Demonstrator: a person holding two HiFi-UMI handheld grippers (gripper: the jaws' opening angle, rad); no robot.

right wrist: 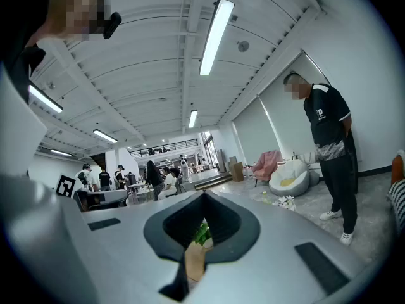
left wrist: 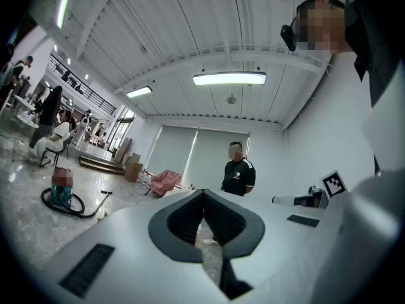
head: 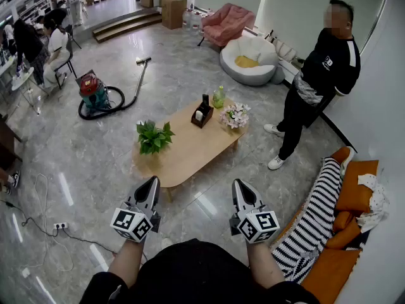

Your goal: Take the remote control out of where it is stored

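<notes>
1. Remote control [head: 205, 99]: the slim black piece stands upright in the dark holder [head: 202, 118], not yet taken out. A white item sits lower in the same holder; it is too small to tell what it is.
2. That holder stands on the wooden coffee table [head: 180, 160], at about 1 o'clock of the tabletop as you look down on it.
3. Just beside the holder at 1 o'clock is a green bottle [head: 218, 97]. A bunch of pale flowers [head: 235, 115] stands near it at 3 o'clock. A leafy potted plant [head: 154, 137] is well apart from it at 8 o'clock, by the table's left edge.
4. Your left gripper [head: 153, 182] hangs at 6 o'clock of the table, short of its near edge. Its jaws are pressed together, with nothing between them.
5. Your right gripper [head: 238, 183] is level beside it, at 5 o'clock of the table. Its jaws are likewise pressed together and pinch nothing. Through the cutout behind its tips you see only the plant's leaves and the table's wood.
6. A person [head: 319, 84] in dark clothes stands on the floor at 3 o'clock of the table.
7. An orange sofa [head: 355, 192] with a striped blanket [head: 314, 215] lies at your 4 o'clock.
8. A canister vacuum cleaner [head: 95, 95] sits at 10 o'clock of the table. A white beanbag chair [head: 252, 61] is at 1 o'clock, and a pink armchair [head: 226, 23] lies beyond at 12.
</notes>
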